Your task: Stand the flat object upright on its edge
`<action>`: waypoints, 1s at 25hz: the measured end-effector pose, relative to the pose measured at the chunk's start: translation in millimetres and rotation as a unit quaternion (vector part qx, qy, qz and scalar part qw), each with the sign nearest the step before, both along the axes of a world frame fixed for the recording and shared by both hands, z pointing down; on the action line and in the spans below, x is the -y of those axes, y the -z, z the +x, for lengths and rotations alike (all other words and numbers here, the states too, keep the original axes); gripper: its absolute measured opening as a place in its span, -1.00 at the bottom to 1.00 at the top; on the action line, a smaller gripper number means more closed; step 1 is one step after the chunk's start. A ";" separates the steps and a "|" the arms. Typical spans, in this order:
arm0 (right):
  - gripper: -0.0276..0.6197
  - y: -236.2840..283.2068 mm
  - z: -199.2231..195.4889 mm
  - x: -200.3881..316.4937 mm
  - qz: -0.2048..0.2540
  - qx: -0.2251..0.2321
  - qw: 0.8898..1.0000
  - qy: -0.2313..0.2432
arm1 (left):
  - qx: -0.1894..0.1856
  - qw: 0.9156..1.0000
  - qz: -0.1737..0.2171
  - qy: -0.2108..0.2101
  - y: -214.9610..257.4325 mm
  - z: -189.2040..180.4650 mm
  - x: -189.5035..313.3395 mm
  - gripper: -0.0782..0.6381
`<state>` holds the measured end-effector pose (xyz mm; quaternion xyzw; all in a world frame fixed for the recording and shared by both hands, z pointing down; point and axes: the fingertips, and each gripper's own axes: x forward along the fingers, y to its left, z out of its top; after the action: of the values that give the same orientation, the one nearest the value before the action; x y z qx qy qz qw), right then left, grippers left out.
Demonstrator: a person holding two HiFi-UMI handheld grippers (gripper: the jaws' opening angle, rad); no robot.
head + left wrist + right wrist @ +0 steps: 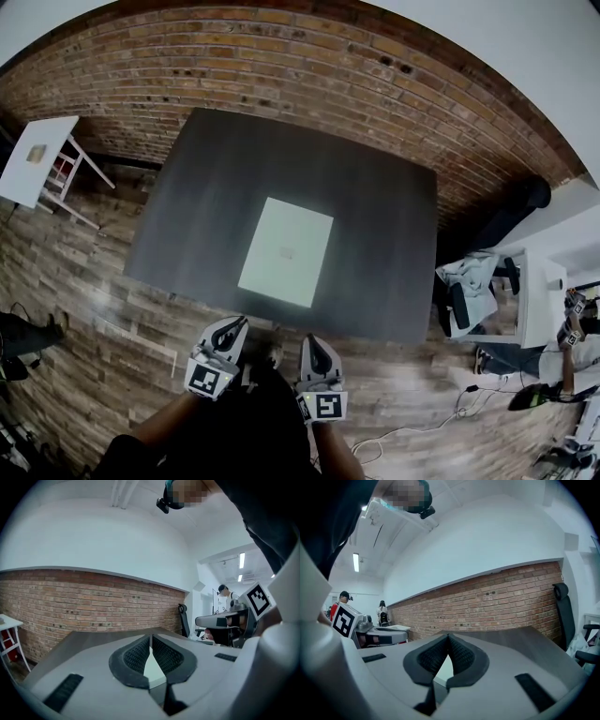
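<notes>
Approach comes first: left gripper (pixel 234 326) and right gripper (pixel 310 341), both closed on nothing, hang at six o'clock off the table (pixel 197 187); the flat object (pixel 286 251) lies mid-table, toward twelve. Jaws probably need opening before taking its near edge.

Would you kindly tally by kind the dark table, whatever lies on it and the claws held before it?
White flat sheet: 1
Dark table: 1
Claws: 2, the left claw and the right claw, both shut
Total: 4
</notes>
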<state>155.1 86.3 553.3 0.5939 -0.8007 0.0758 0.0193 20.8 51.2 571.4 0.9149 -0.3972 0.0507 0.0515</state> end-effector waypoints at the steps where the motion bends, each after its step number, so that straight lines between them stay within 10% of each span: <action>1: -0.84 -3.2 0.1 1.6 -0.003 -0.006 1.000 -0.004 | 0.001 1.000 -0.002 -0.004 -2.5 -1.2 2.8 -0.65; 25: -0.84 -127.1 12.9 47.2 -0.108 -0.038 0.993 -0.031 | 0.037 0.997 -0.057 -0.029 -121.0 -5.5 59.8 -0.65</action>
<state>167.9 39.1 680.4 0.6154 -0.7676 0.1403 0.1112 15.4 -8.6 692.4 0.9191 -0.3687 0.1081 0.0873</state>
